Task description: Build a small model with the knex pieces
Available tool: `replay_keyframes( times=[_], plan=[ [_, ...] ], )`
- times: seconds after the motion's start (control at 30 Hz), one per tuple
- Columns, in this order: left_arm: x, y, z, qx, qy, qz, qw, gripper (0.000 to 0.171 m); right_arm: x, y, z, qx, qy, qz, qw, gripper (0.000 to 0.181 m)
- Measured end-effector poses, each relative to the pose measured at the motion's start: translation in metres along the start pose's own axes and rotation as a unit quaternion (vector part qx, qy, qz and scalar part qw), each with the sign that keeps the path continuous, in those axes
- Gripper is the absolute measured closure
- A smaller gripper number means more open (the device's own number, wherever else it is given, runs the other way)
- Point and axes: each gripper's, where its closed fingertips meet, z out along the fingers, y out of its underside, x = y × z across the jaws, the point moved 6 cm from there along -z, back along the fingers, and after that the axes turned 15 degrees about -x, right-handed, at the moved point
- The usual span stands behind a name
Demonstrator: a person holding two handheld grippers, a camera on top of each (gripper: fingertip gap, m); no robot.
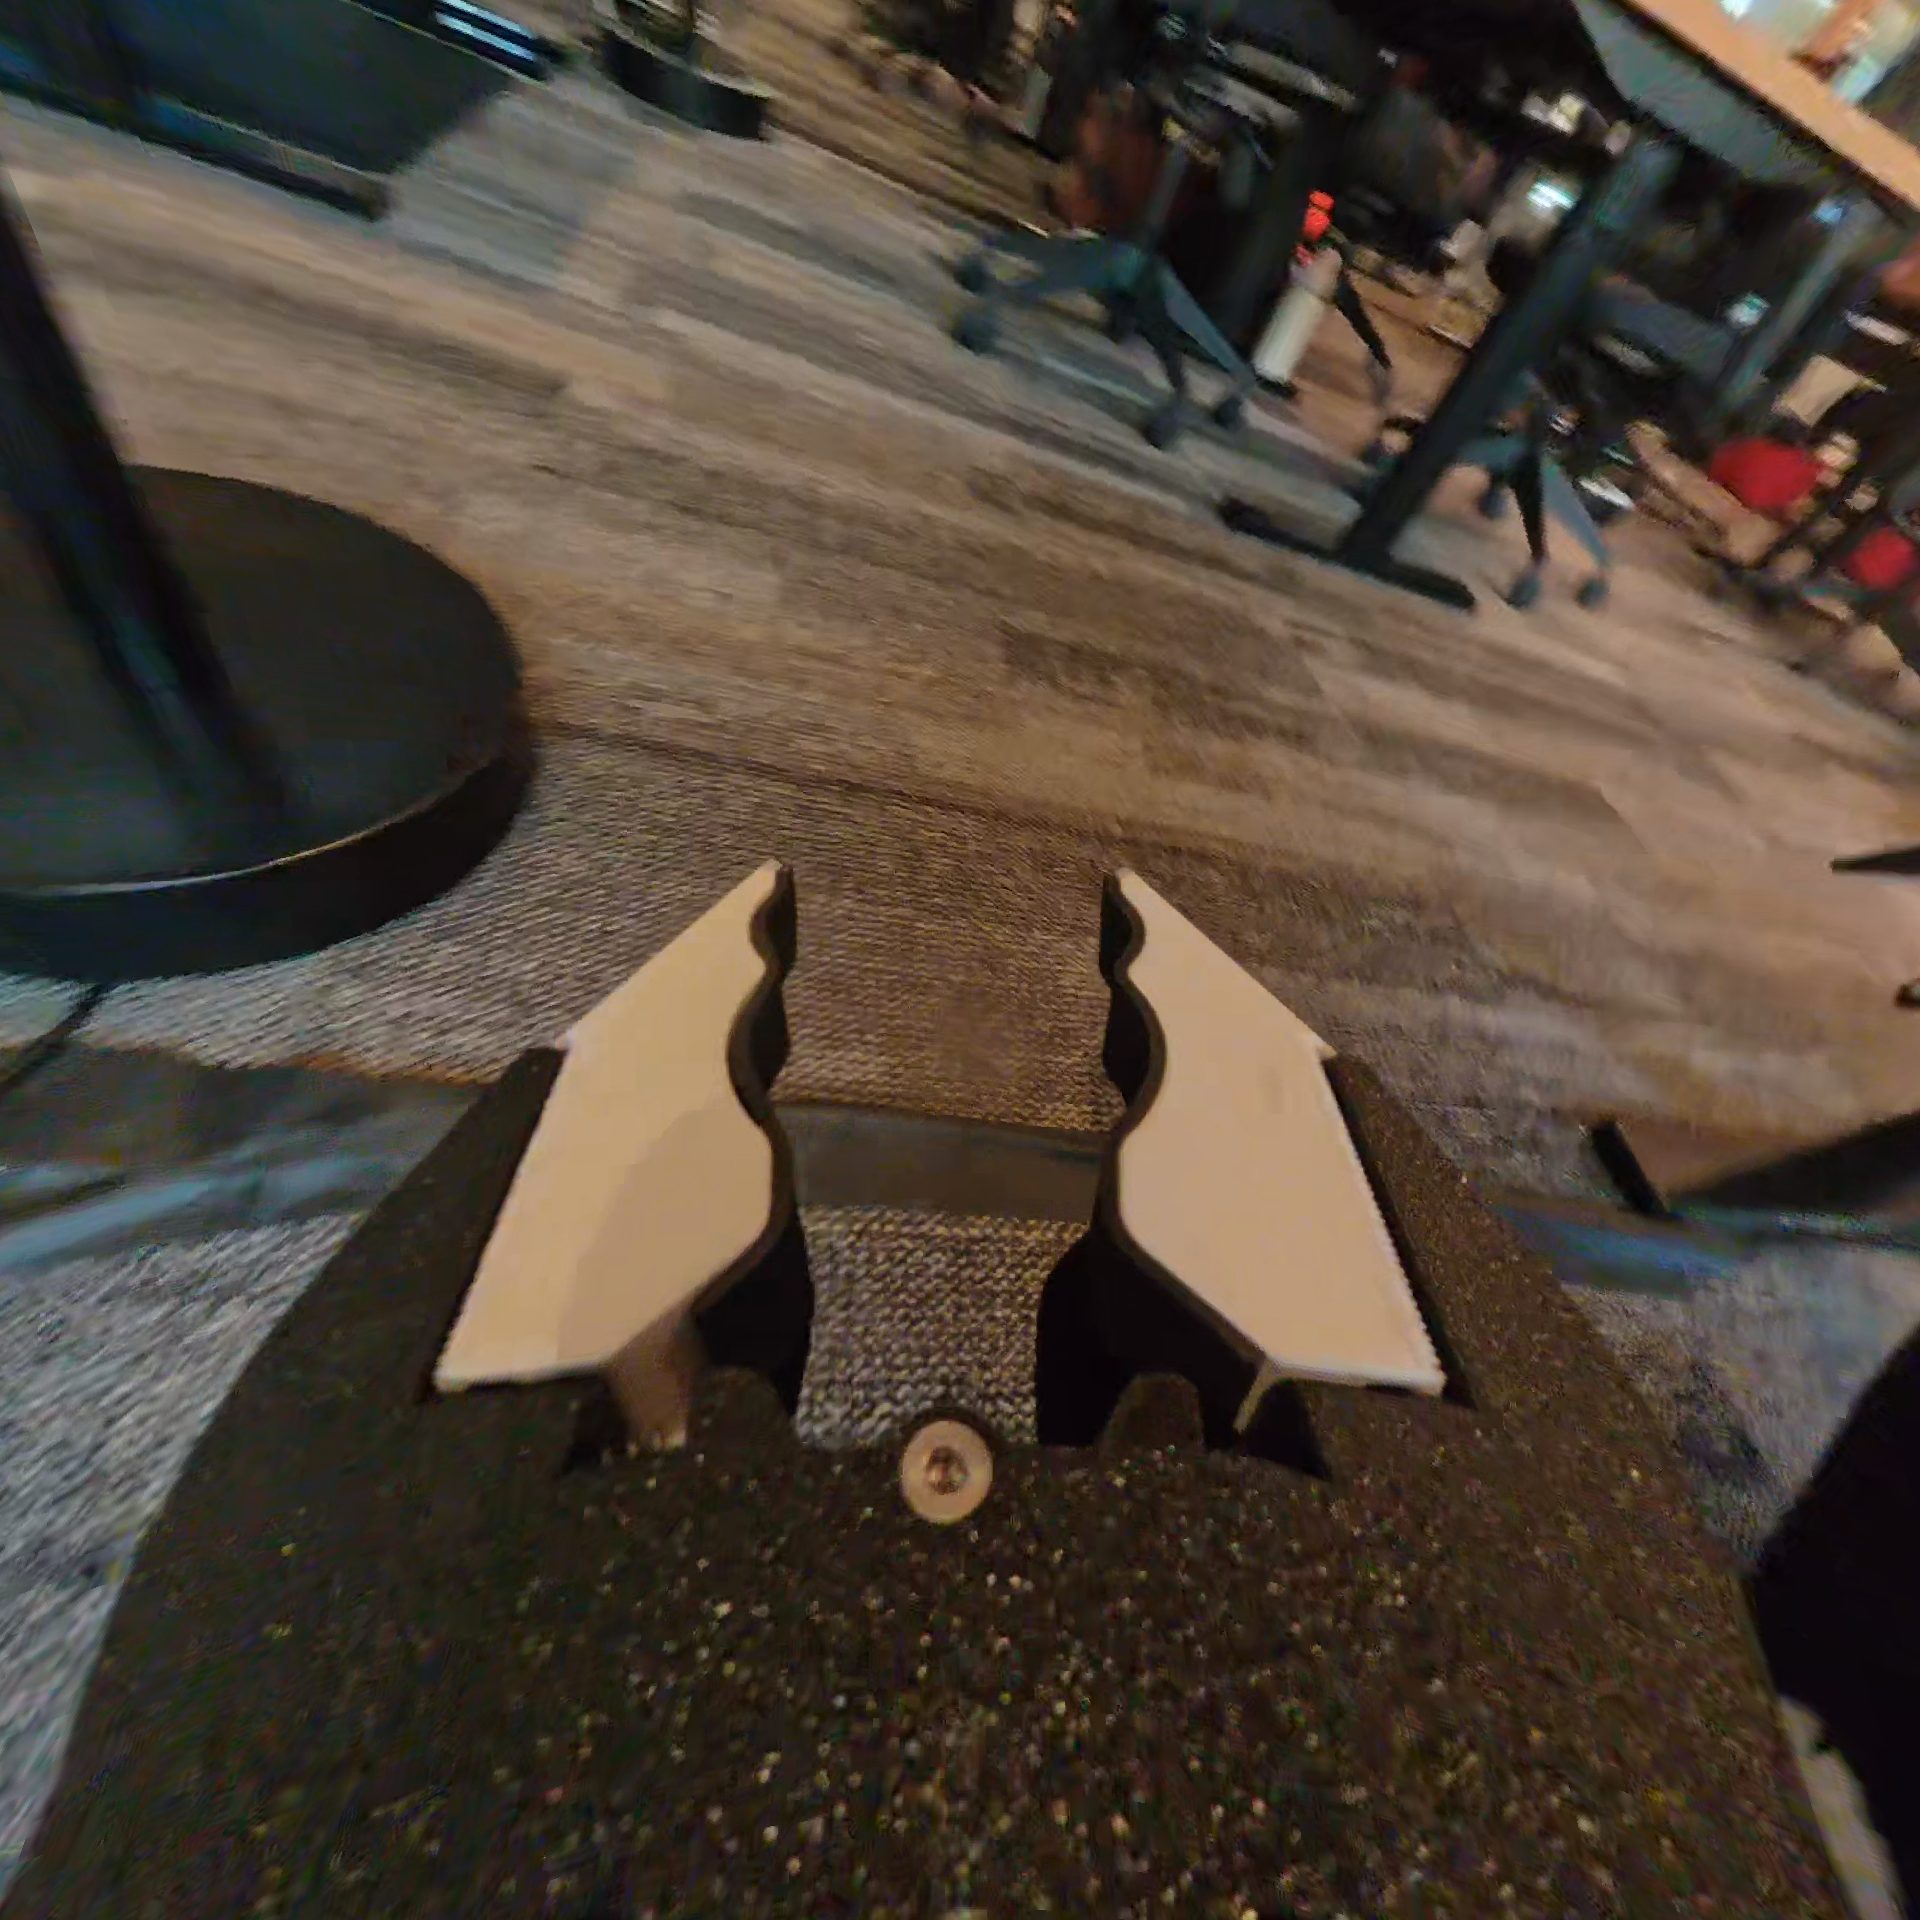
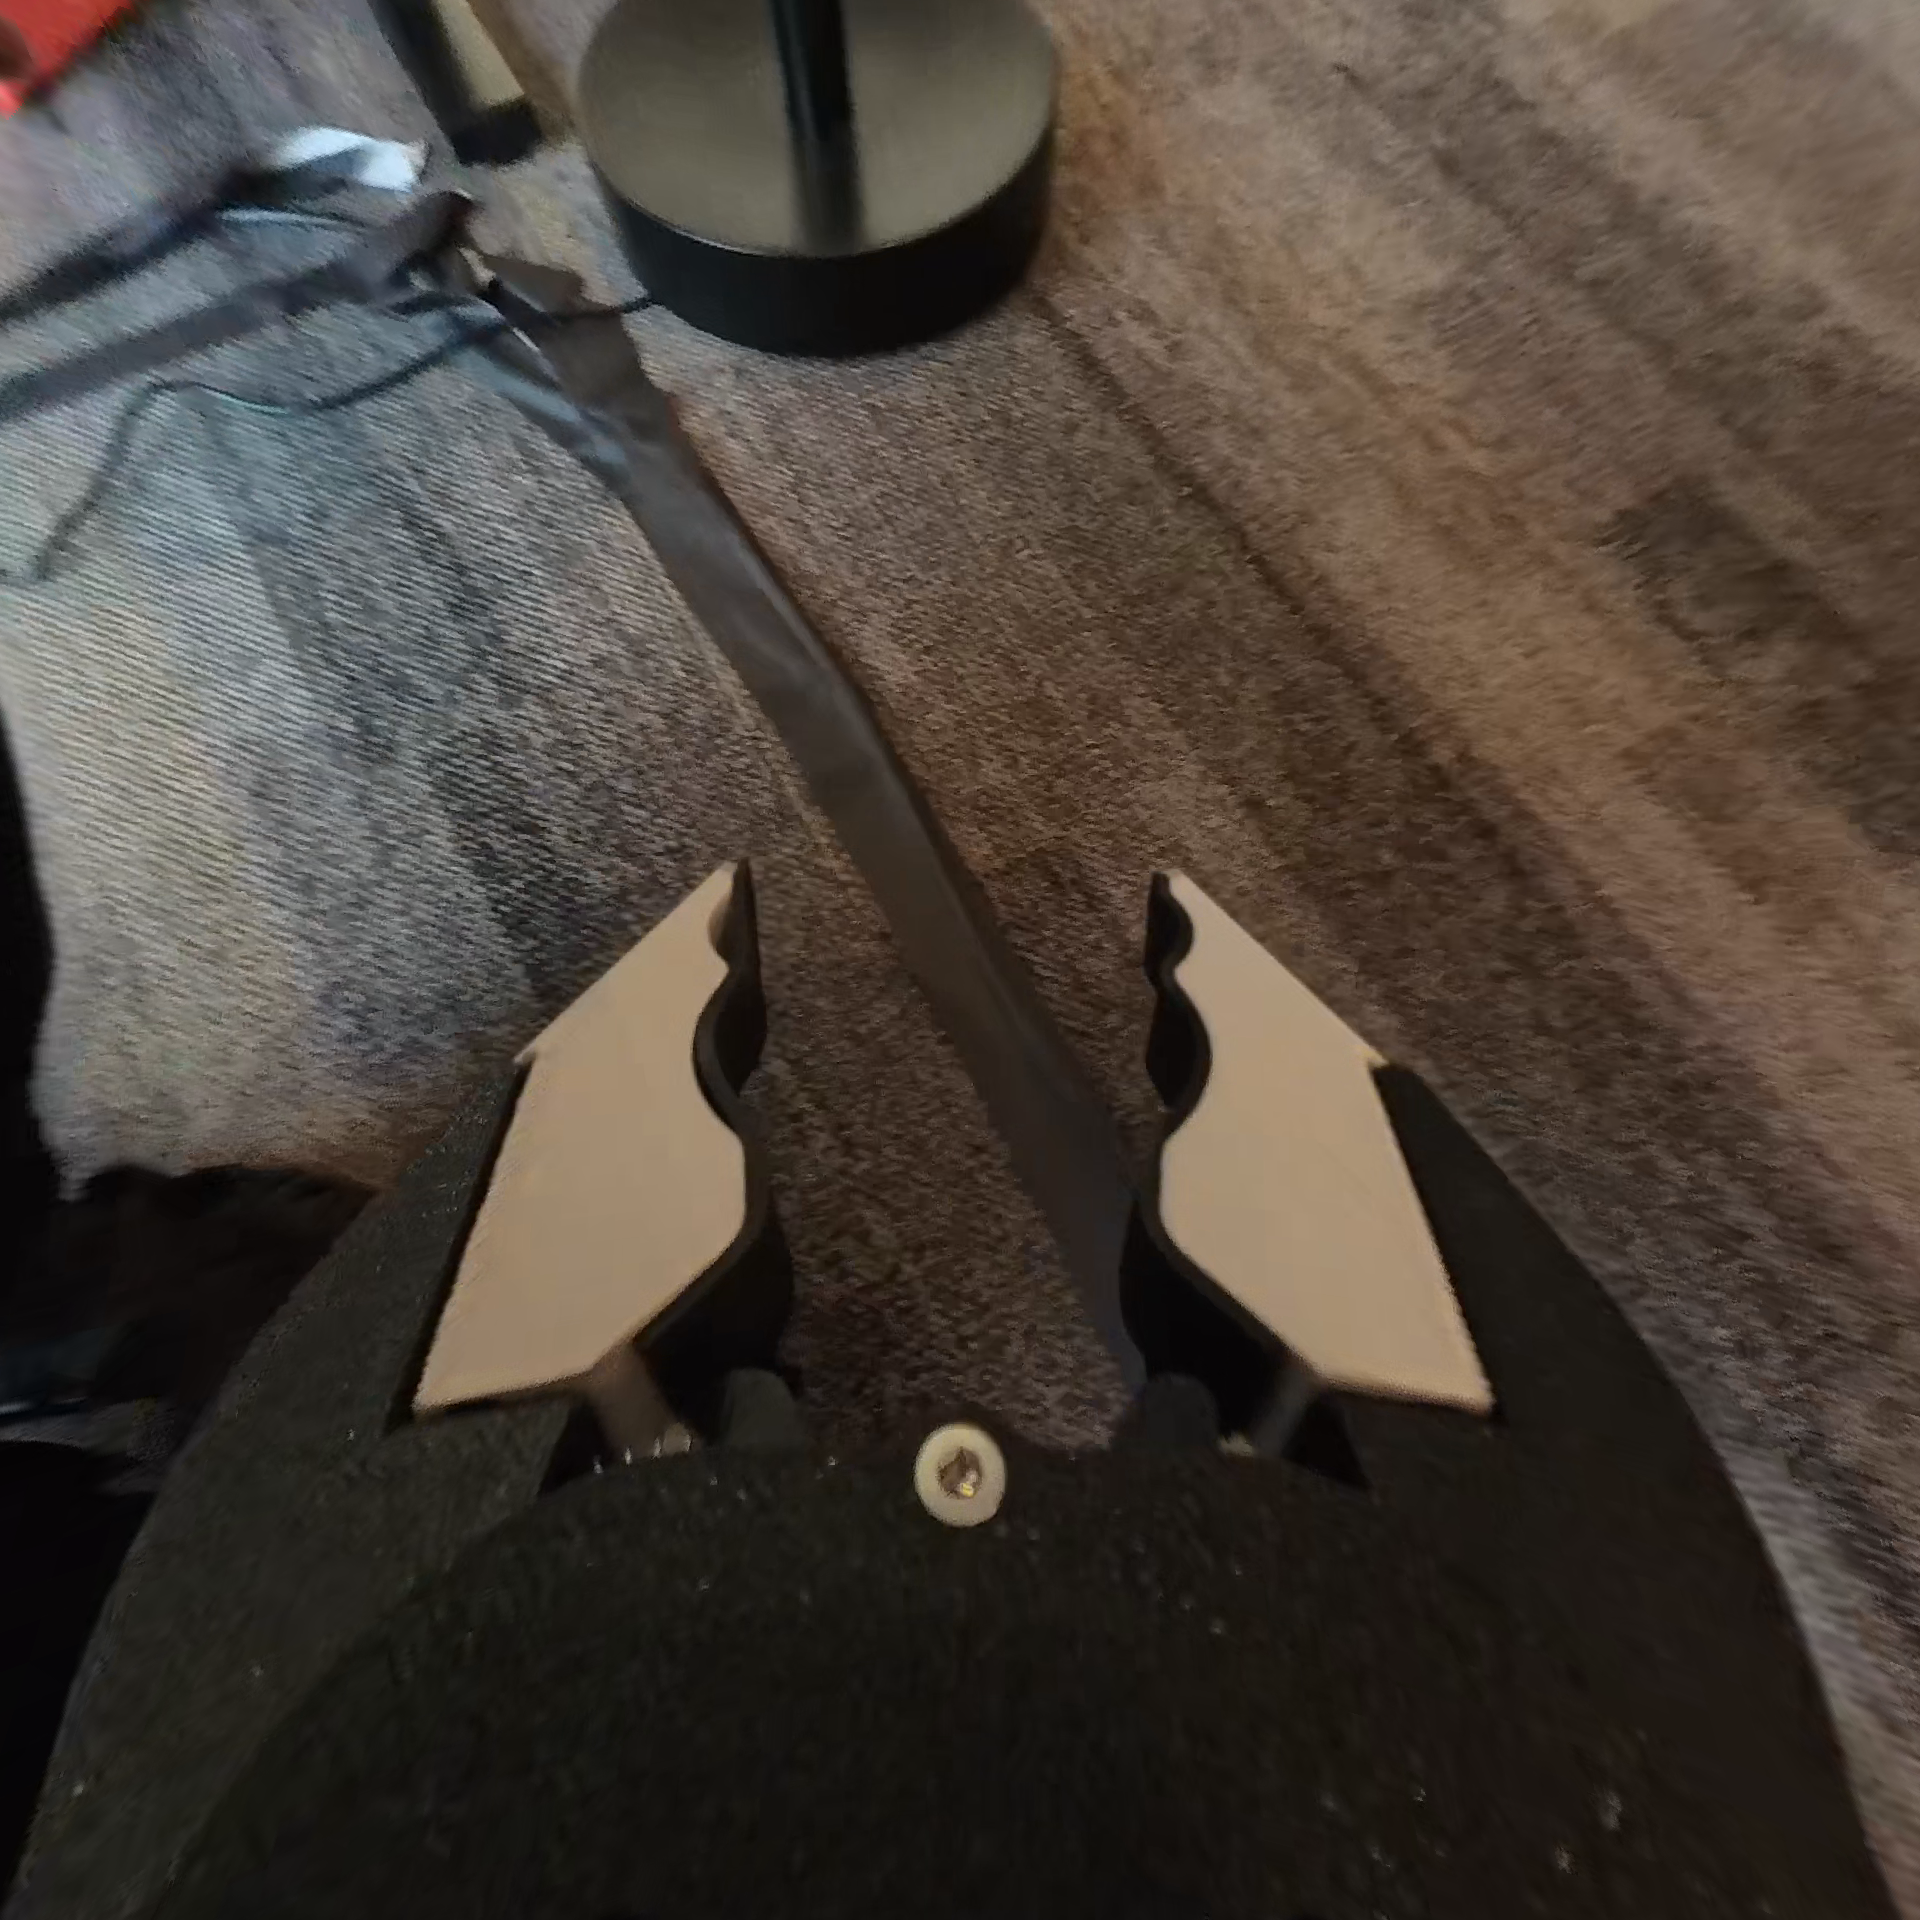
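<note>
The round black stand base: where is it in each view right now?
In the left wrist view the round black stand base sits on the carpet at the left edge; in the right wrist view it sits top centre, ahead of the open right gripper.

Right gripper (image 2: 948, 894) over grey carpet (image 2: 1403, 520), jaws apart, empty. Black tape strip (image 2: 790, 665) on carpet, passing between fingers. Round black stand base (image 2: 821, 208) ahead; dark cables (image 2: 260, 291) left.

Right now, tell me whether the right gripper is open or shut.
Open. The right gripper shows a wide gap between its fingers, with grey carpet and a black strip visible through it; nothing is held.
</note>
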Motion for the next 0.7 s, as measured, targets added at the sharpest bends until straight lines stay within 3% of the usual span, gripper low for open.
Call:
replay_keyframes(
  times=[0.13, 0.23, 0.33, 0.43, 0.7],
  plan=[
    [-0.009, 0.021, -0.05, -0.01, -0.089, 0.008, 0.996, 0.108, -0.03, 0.043, -0.017, -0.044, -0.01, 0.035, 0.998, 0.099],
    [-0.013, 0.056, -0.059, -0.044, -0.113, -0.023, 0.992, 0.108, -0.043, 0.092, -0.033, -0.081, -0.01, 0.09, 0.993, 0.098],
    [-0.013, 0.087, -0.06, -0.071, -0.127, -0.029, 0.989, 0.108, -0.054, 0.11, -0.038, -0.084, -0.018, 0.127, 0.988, 0.098],
    [-0.015, 0.103, -0.066, -0.059, -0.138, -0.047, 0.988, 0.108, -0.068, 0.091, -0.021, -0.066, -0.037, 0.091, 0.993, 0.097],
    [-0.046, 0.135, -0.108, 0.009, -0.203, -0.088, 0.975, 0.103, -0.101, -0.008, 0.045, 0.051, -0.056, -0.008, 0.997, 0.094]
  ],
)
